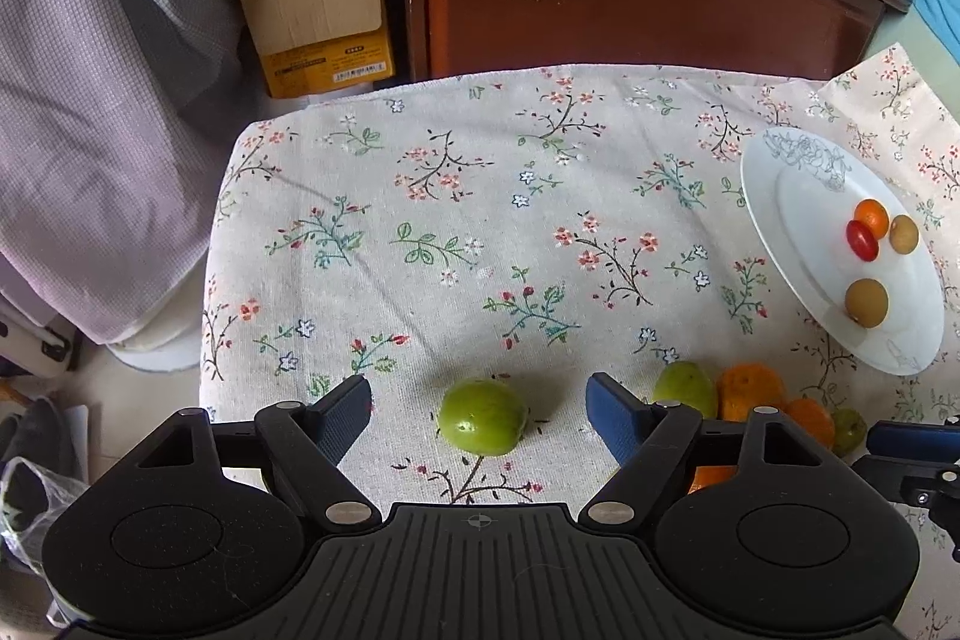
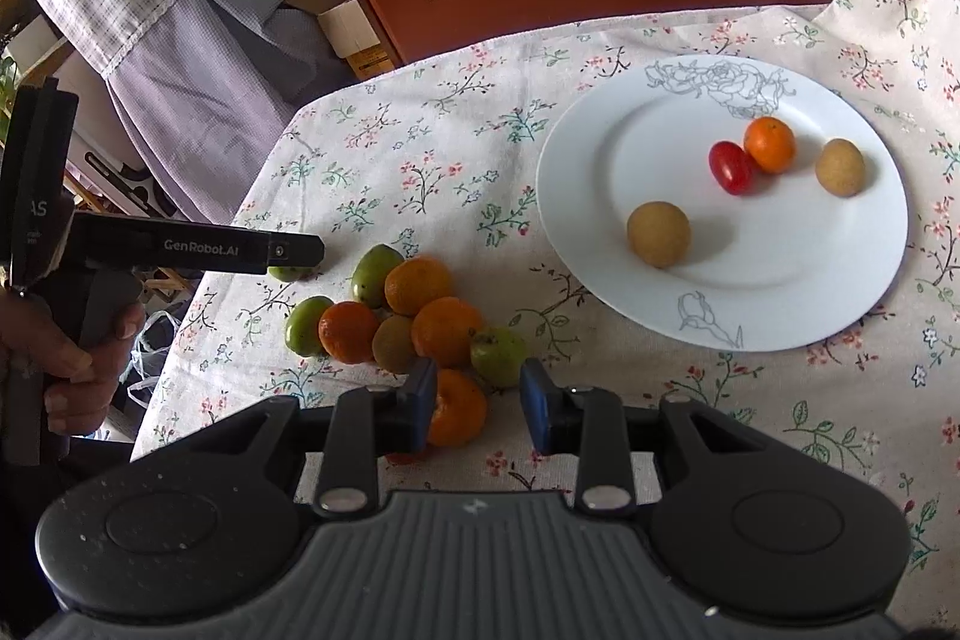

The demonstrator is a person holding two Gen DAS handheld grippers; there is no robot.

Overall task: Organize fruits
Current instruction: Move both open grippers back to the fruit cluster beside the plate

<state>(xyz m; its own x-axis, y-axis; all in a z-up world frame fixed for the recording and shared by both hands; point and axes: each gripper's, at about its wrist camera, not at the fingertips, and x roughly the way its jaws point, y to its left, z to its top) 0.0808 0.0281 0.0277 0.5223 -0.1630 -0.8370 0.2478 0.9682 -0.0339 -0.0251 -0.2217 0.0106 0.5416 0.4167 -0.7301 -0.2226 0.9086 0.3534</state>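
Left wrist view: left gripper [image 1: 477, 403] tilts downward, jaws wide around green fruit [image 1: 483, 417].

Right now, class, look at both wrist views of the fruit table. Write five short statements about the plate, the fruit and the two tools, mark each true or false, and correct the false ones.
1. The white plate holds four small fruits. True.
2. The red cherry tomato lies apart from every other fruit. False: it touches the small orange.
3. A lone green fruit lies on the floral tablecloth between the open fingers of the left tool. True.
4. The right tool grips a green fruit. False: its fingers hold nothing.
5. The fruit pile beside the plate is all oranges. False: green fruits are mixed in.
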